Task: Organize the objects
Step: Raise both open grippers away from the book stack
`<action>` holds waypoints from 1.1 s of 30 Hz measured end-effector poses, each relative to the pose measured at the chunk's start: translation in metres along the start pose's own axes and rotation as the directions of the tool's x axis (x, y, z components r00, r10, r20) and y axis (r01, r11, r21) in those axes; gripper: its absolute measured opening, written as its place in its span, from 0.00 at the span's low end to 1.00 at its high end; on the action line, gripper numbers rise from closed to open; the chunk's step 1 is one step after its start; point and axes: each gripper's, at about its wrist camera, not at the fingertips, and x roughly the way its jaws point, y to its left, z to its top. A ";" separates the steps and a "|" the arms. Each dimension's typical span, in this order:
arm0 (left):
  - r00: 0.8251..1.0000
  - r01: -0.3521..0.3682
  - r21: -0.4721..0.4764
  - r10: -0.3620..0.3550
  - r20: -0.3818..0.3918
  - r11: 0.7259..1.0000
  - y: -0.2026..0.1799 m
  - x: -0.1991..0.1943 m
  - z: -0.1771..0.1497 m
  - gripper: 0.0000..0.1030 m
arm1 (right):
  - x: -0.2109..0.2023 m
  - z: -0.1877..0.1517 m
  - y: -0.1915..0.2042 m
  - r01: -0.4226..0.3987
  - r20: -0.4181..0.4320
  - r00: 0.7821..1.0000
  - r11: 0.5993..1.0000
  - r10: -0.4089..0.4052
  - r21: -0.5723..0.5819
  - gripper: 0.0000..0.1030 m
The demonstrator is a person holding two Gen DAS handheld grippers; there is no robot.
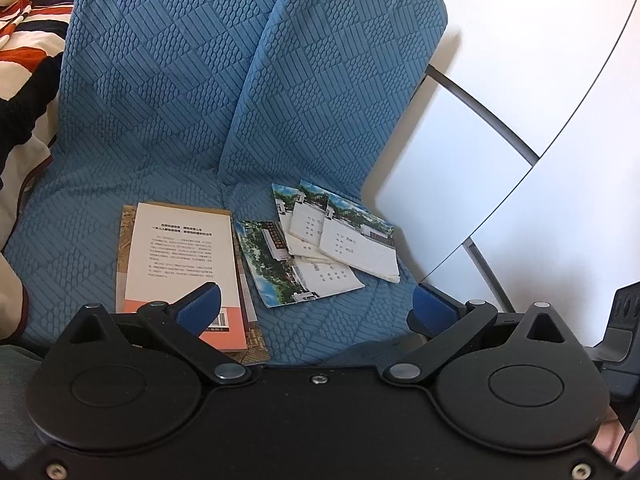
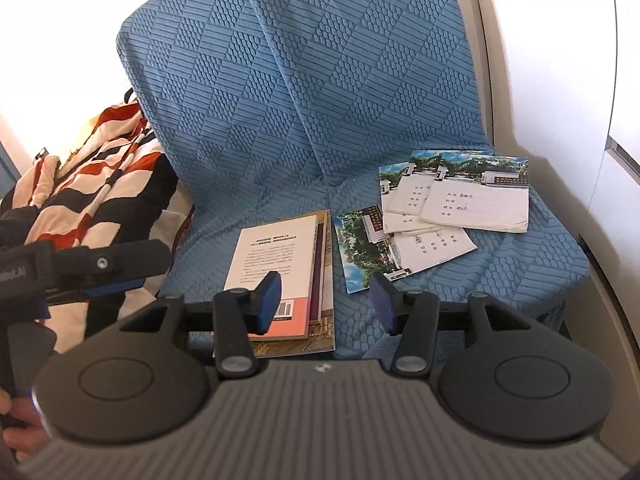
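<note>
A stack of books [image 1: 180, 256] with a white and salmon back cover on top lies on the blue covered seat [image 1: 332, 332]. Right of it, several thin booklets [image 1: 340, 240] with photo covers lie fanned and overlapping. My left gripper [image 1: 316, 308] is open wide above the seat's front; its left pad overlaps the books' near corner in the picture. In the right wrist view the books [image 2: 280, 264] and booklets [image 2: 452, 204] lie ahead. My right gripper [image 2: 326, 304] is open with nothing between its pads, hovering over the gap between the two piles. The left gripper [image 2: 112, 268] shows side-on at the left.
The blue textured cover [image 2: 300, 80] drapes the chair's back and seat. A red, white and black striped blanket [image 2: 92, 184] is bunched to the left. White panels with a grey frame [image 1: 500, 128] stand to the right. A hand [image 2: 12, 424] is at the lower left edge.
</note>
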 end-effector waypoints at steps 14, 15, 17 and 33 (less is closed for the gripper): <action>1.000 -0.012 0.025 0.012 0.001 1.000 -0.003 0.039 -0.001 0.99 | 0.012 -0.003 -0.028 0.034 0.006 0.999 0.998 -0.035 0.052 0.80; 1.000 -0.006 0.035 0.006 0.010 0.999 -0.003 0.041 -0.001 0.99 | 0.014 -0.003 -0.029 0.038 0.004 0.999 0.998 -0.038 0.053 0.80; 1.000 0.001 0.041 -0.002 0.024 0.999 -0.003 0.045 -0.001 0.99 | 0.019 -0.003 -0.033 0.045 0.003 0.999 0.997 -0.045 0.058 0.80; 0.998 -0.046 0.070 0.044 0.033 0.997 0.024 0.103 0.009 0.99 | 0.079 -0.002 -0.056 0.032 0.011 0.999 0.996 -0.033 0.081 0.80</action>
